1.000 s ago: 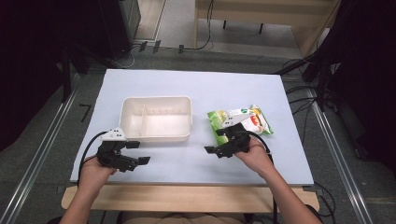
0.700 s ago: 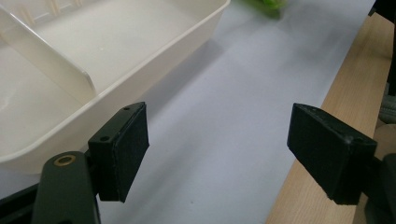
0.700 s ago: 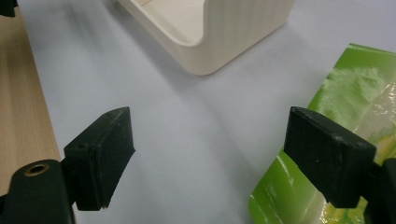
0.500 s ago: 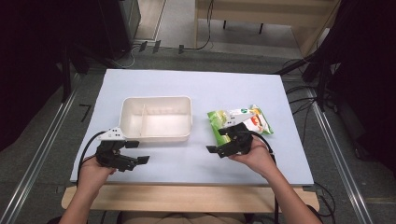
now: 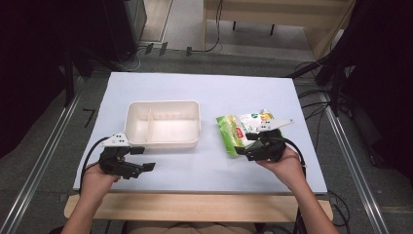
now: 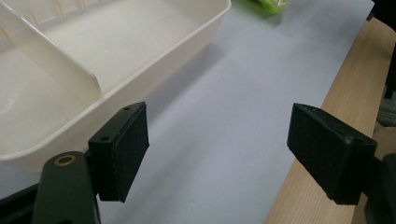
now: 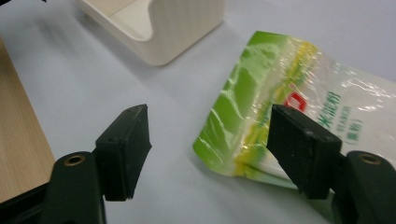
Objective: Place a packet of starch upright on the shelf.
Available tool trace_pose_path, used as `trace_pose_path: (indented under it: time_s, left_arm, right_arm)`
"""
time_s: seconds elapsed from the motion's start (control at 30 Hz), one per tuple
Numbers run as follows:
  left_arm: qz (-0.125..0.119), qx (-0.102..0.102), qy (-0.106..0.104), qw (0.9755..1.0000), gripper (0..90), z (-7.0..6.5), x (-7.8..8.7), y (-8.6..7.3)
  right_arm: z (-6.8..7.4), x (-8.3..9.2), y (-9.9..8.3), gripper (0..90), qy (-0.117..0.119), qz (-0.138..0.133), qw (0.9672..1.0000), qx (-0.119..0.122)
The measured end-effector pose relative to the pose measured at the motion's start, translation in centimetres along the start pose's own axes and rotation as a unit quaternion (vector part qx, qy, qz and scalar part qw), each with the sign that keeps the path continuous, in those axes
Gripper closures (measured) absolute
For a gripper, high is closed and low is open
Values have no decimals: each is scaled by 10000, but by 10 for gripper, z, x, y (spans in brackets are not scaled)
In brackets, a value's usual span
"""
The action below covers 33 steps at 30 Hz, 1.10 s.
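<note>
Green-and-white packet (image 5: 242,130) lies flat on the pale sheet (image 5: 204,92), right of the tray; its near corner hidden under the right gripper (image 5: 246,148), and its print too small to read. Since the earlier frame that gripper has slid onto the packet's near-left corner, jaws just closing yet apart, pads not pressing. Cream divided tray (image 5: 163,142) holds nothing. Left gripper (image 5: 146,158) wide open, empty.

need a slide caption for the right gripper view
Right hand-held gripper, jaws apart, straddling the corner of a green snack bag beside a cream tray.
</note>
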<state>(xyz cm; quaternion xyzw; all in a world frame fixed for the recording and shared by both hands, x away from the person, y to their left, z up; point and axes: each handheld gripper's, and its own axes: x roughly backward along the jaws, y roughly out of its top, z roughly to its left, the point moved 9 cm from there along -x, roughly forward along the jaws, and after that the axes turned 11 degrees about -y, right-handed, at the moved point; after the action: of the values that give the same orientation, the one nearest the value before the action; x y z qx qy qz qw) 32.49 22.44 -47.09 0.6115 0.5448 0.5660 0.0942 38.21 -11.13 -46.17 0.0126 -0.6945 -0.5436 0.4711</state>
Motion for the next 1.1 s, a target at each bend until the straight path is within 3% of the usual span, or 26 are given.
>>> trace_pose_path:
  time_s: [0.07,0.27,0.3,0.43,0.47,0.53,0.63,1.0,1.1]
  left_arm:
    - [3,-4,-2,10000,214,0,0,0]
    - [18,-18,4,10000,214,0,-1,0]
    - [19,-21,4,10000,214,0,-1,1]
    - [27,-21,1,10000,214,-1,-2,1]
    - [19,-30,8,10000,214,0,-2,1]
    - [26,-39,15,10000,214,0,-1,1]
    - [17,-39,15,10000,214,0,-1,1]
    - [40,-65,-1,10000,214,-2,-3,1]
    - [58,-55,7,10000,214,-1,-4,1]
  right_arm:
    - [-3,2,-2,335,-32,12,10000,-50]
    - [-23,8,-15,495,-223,-34,9996,-157]
    - [-29,7,-18,550,-235,-24,9993,-295]
    - [-34,4,-25,641,-276,128,9990,-314]
    - [-37,2,-29,722,-239,194,9991,-281]
    - [-39,1,-31,750,-241,227,9990,-310]
    - [-48,-5,-39,858,-243,445,9972,-545]
    - [-48,-31,-50,900,-265,1011,9942,-241]
    - [-49,-35,-45,900,-242,943,9948,-283]
